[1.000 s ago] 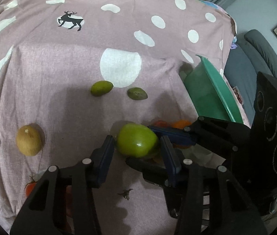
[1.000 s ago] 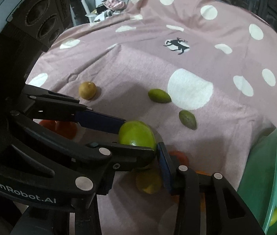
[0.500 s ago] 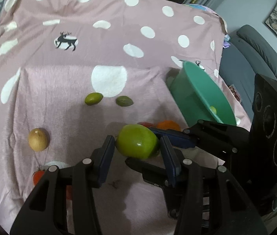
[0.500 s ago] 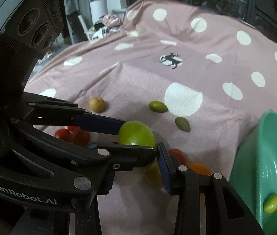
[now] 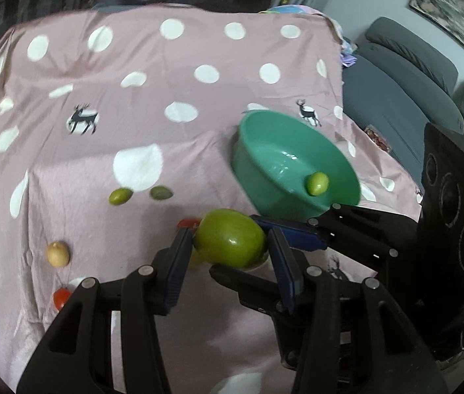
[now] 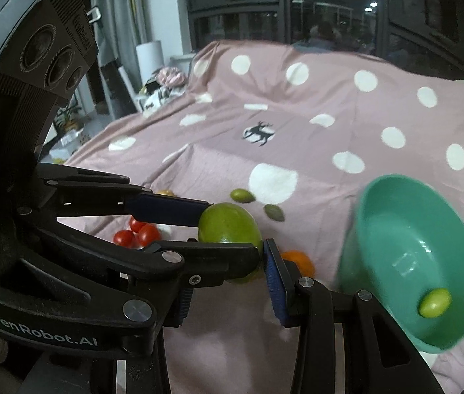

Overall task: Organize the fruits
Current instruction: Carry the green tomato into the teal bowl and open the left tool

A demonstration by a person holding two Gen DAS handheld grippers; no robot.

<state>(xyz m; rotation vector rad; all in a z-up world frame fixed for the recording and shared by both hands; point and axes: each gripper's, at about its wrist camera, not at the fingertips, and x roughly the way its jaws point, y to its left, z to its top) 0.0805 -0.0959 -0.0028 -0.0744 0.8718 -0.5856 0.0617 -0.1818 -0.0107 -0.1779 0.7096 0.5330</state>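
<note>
Lowest in the left wrist frame, the left tool [image 5: 228,256] and the right tool [image 5: 265,239] both pinch one large round green fruit [image 5: 230,241], jaws partly apart and closed on its sides (a shared grip). The carrying step is under way. Up and right sits the teal plastic bowl [image 5: 265,164], holding a small green oval fruit [image 5: 316,183]; next, bring the load over its rim together, then release.

A bowl [image 5: 266,177] sits on the cloth [image 5: 166,75] at the right with one small fruit [image 5: 316,183] in it. Left of it lie two small fruits [image 5: 120,196] side by side, a round fruit [image 5: 58,253] nearer and farther left.
</note>
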